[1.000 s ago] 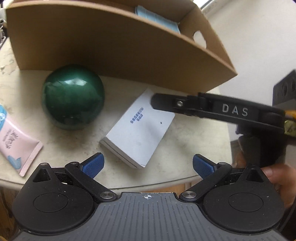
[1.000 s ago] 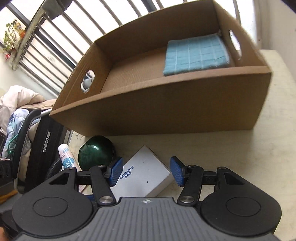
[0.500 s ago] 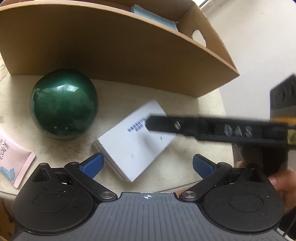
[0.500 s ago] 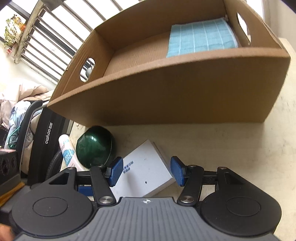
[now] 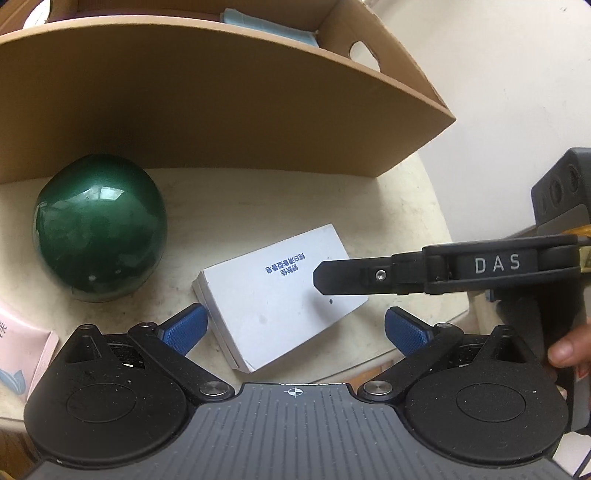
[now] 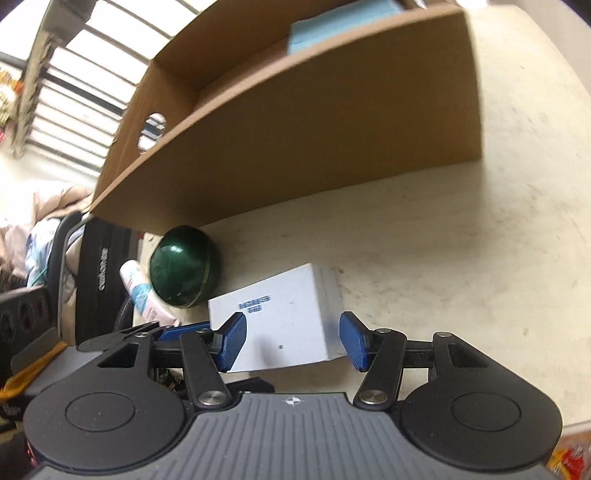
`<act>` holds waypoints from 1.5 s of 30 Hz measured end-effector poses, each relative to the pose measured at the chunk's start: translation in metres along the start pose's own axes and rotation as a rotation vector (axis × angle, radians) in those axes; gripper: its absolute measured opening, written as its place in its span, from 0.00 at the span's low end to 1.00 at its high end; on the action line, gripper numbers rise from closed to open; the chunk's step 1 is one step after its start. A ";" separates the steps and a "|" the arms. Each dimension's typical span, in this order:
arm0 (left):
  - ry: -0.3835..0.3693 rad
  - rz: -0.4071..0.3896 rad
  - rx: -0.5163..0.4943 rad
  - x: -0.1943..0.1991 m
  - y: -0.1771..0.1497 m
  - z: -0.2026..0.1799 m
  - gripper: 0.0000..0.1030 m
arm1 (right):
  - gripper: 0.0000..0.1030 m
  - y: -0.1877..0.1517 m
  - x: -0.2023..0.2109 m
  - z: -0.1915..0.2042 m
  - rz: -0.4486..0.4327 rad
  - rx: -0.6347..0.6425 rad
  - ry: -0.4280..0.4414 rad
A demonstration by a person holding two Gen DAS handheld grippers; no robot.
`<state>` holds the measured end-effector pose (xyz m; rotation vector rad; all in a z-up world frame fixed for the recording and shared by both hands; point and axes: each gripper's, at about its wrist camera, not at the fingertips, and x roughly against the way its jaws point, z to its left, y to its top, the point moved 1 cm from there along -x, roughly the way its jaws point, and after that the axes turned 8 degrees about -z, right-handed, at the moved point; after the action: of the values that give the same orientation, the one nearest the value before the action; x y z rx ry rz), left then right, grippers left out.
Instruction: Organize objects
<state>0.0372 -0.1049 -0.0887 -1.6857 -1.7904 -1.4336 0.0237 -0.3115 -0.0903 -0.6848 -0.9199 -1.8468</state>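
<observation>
Two tools are working over a pale tabletop (image 6: 480, 229). The right tool (image 6: 291, 341) is sitting w/ its blue pads (image 6: 232, 339) roughly half apart, straddling the near end of the white box (image 6: 280, 314); a gap shows on each side, so the pads aren't pressing on it and nothing is gripped. In the left wrist view the same right tool (image 5: 321, 277) is reaching in from the right edge, its black finger marked "DAS" hovering over the right part of the box (image 5: 273, 299), w/ a hand (image 5: 565, 350) wrapping its handle. The left tool (image 5: 295, 328) is standing wide open, empty, pads (image 5: 184, 328) either side of the box's near corner, not touching as far as I can tell.

The box is lying flat near the front edge of the tabletop, turned at an angle, blue print facing up. The green ball (image 5: 99, 229) is sitting to its left, close but apart, just in front of the carton (image 5: 221, 110). The carton is taking up the back of the tabletop, open-topped, w/ an oval handle hole in its end wall; a light-blue cloth (image 6: 332, 26) is lying inside toward the right end. A pink tube (image 5: 22, 354) is lying at the left edge of the tabletop, partly cut off in the left wrist view; in the right wrist view the tube (image 6: 142, 291) is lying just left of the ball (image 6: 183, 267). Past the left edge, a black chair (image 6: 99, 273) and window bars (image 6: 74, 74) are showing.
</observation>
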 end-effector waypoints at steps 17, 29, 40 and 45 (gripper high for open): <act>-0.005 -0.061 0.036 -0.001 -0.006 0.012 1.00 | 0.55 -0.010 -0.013 -0.018 -0.017 -0.157 0.010; 0.003 -0.066 0.028 -0.006 -0.002 0.010 1.00 | 0.54 -0.009 -0.012 -0.021 -0.021 -0.173 0.015; 0.079 -0.055 -0.008 -0.011 0.002 -0.001 1.00 | 0.54 -0.004 -0.009 -0.012 -0.038 -0.108 -0.022; 0.107 -0.061 -0.004 -0.007 0.000 -0.002 0.91 | 0.52 -0.005 -0.011 -0.017 -0.028 -0.141 -0.007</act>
<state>0.0386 -0.1107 -0.0930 -1.5372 -1.7961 -1.5233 0.0222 -0.3180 -0.1102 -0.7679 -0.8129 -1.9492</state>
